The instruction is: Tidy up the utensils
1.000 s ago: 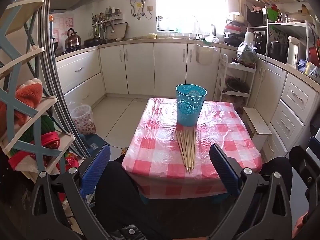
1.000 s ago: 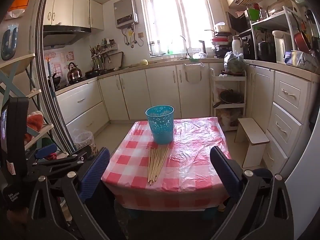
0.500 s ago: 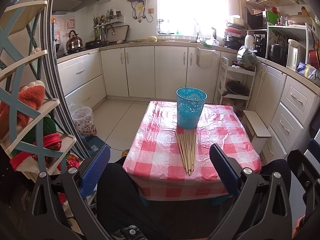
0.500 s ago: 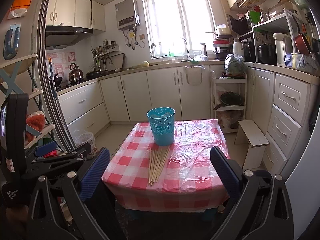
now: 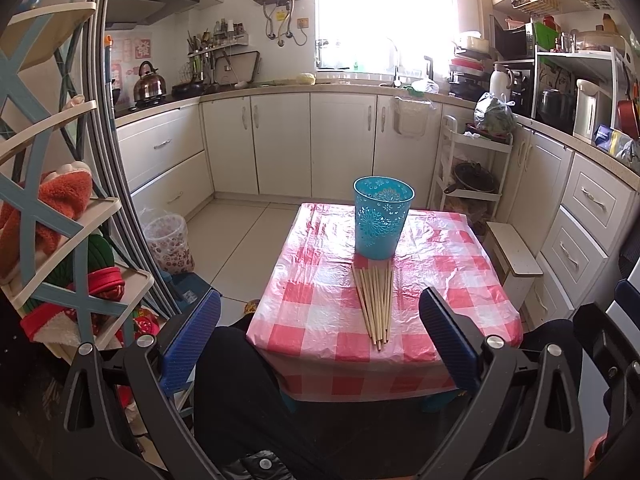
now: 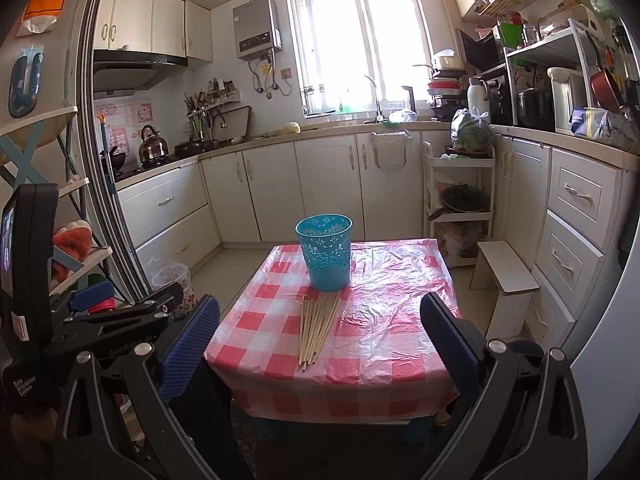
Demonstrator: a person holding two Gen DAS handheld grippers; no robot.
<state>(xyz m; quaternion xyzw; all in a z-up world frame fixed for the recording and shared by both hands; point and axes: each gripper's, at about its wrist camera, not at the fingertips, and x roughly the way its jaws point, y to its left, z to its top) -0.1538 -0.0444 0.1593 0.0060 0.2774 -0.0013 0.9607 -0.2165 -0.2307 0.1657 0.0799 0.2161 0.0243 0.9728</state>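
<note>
Several wooden chopsticks lie in a loose bundle on a low table with a red-and-white checked cloth. Just behind them a blue perforated cup stands upright. My left gripper is open, held back from the table's near edge with nothing between its blue pads. The right gripper is open too, also short of the table, empty. The left gripper's body shows at the left of the right wrist view.
A shelf rack with cloths stands close on the left. A small wooden stool sits right of the table. White cabinets line the back and right walls. A person's dark-clad leg is below the left gripper.
Both cameras have tilted or risen slightly, so the table and cup sit a little lower in view. The chopsticks and cup have not moved. Both grippers stay open.
</note>
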